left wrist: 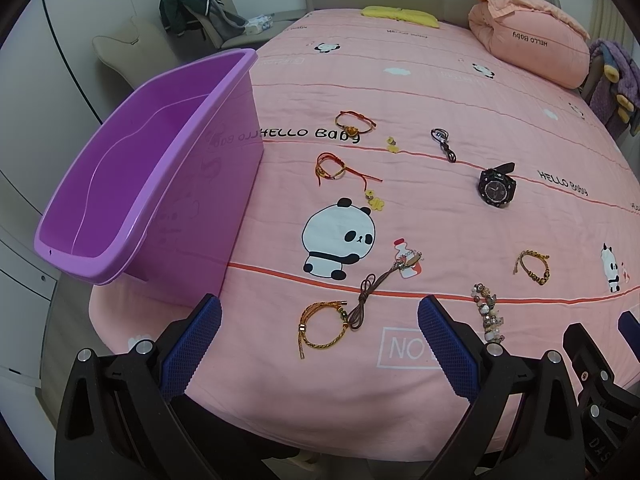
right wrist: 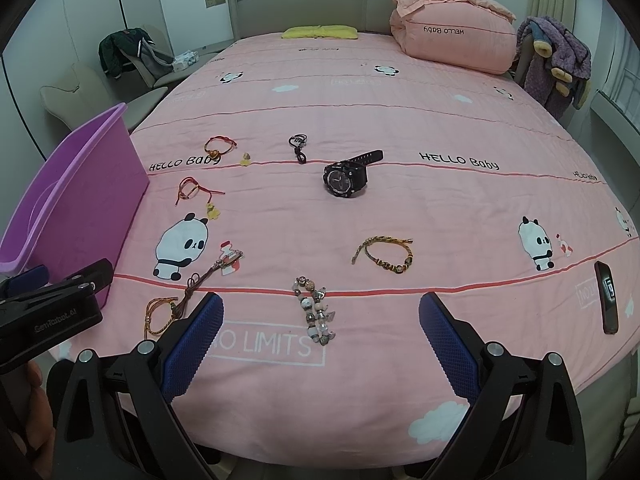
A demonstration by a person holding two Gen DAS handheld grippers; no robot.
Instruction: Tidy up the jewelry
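Pink panda-print bedsheet point(right wrist: 400, 128) w/ empty purple plastic tub point(left wrist: 132, 184) far left, black chunky wristwatch point(right wrist: 345, 178) mid-far, pale beaded bracelet point(right wrist: 316, 310) near centre, both L gripper point(left wrist: 320, 344) & R gripper point(right wrist: 320, 344) spread apart, holding nothing.

The pink quilted bedspread point(right wrist: 400, 120) carries black-and-white pandas, white clouds, thin red stripes and black lettering. The plastic tub point(left wrist: 132, 168) is plain purple. The chunky wristwatch point(right wrist: 345, 178) is black; the braided cord bracelet point(right wrist: 384, 254) mixes yellow and brown.
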